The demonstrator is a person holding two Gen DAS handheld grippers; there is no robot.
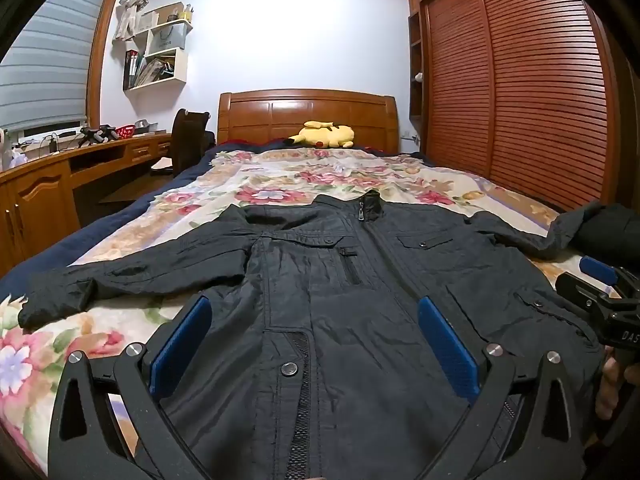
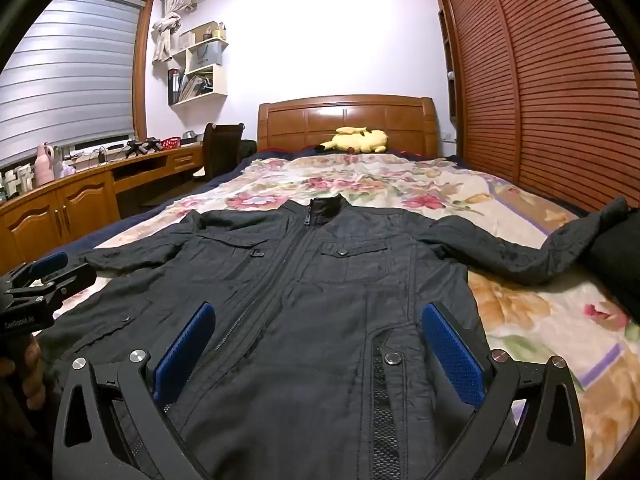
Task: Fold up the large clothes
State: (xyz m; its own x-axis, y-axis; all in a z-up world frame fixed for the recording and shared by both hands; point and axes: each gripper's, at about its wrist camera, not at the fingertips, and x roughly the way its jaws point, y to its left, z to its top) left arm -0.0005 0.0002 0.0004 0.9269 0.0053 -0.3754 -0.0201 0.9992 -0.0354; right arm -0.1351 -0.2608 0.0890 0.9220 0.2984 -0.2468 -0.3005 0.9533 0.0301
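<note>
Flat already: black jacket (image 1: 320, 280) lies face up on the floral bedspread (image 1: 280, 176), zipped, collar toward the headboard (image 1: 308, 114), hem nearest the grippers. Both sleeves are spread outward; the right one runs off toward the bed edge by the wardrobe (image 1: 540, 80).

Handling, as a guess: thin, crinkly shell fabric, light and limp, probably a bit slick. Will sag and slide rather than hold a crease. Zipper and snaps add small stiff spots.

Best holds look like a sleeve cuff or shoulder seam for the first fold inward; hem corners later.

Left gripper (image 1: 314, 354): jaws spread fully, hovering over the lower front, nothing pinched. Right gripper (image 2: 320, 356): same, wide apart above the hem area, empty. Whether the pads brush cloth is unclear.
</note>
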